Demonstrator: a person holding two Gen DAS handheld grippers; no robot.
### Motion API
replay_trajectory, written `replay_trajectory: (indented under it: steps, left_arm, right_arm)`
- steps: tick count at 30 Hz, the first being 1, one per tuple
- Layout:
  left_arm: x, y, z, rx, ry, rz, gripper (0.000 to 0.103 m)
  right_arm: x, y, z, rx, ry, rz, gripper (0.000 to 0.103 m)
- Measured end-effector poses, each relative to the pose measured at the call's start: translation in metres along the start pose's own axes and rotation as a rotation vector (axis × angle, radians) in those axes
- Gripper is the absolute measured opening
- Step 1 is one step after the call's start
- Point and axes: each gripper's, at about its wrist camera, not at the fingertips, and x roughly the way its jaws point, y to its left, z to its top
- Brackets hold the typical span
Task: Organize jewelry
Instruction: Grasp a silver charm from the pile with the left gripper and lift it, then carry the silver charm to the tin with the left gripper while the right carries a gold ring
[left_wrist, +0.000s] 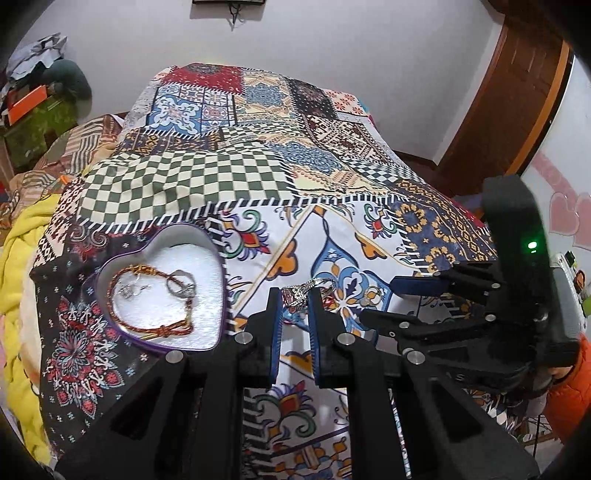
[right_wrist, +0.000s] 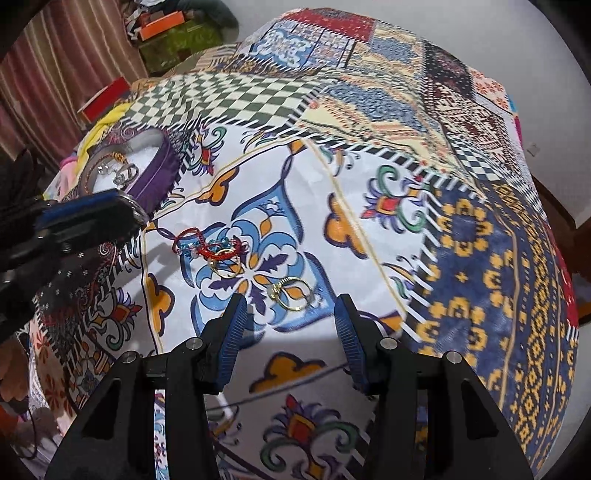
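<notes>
A silver ring (left_wrist: 306, 291) was pinched between the closed-in blue pads of the left gripper (left_wrist: 295, 295), just right of the heart-shaped tin (left_wrist: 122, 254) on the patterned cloth (right_wrist: 369, 221). The right gripper (right_wrist: 291, 314) was spread wide above a gold ring (right_wrist: 291, 293); a red bracelet (right_wrist: 207, 245) lay nearby.

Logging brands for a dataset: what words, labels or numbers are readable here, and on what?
"S": one pale letter, as it seems, on the right gripper's body, left wrist view; anything beside it is hidden.
No text on the heart-shaped box, the patterned cloth, or the silver ring in the left gripper.
</notes>
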Motion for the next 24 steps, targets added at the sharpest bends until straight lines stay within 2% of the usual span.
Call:
replay_trajectory:
  steps: [7, 12, 18, 24]
  left_arm:
    - [-0.006, 0.006, -0.005, -0.022, -0.007, -0.002, 0.012]
    - [-0.013, 0.007, -0.007, -0.025, -0.016, 0.001, 0.012]
    - [-0.026, 0.010, -0.004, -0.029, -0.039, 0.017, 0.012]
    - [-0.043, 0.016, -0.001, -0.034, -0.072, 0.037, 0.012]
  right_arm:
    - [0.004, 0.003, -0.001, -0.026, -0.011, -0.013, 0.045]
    - [0.003, -0.002, 0.001, 0.010, -0.015, -0.028, 0.023]
    - [-0.001, -0.002, 0.002, 0.044, -0.025, -0.026, 0.023]
    - [-0.018, 0.002, 0.006, 0.070, -0.077, -0.001, 0.023]
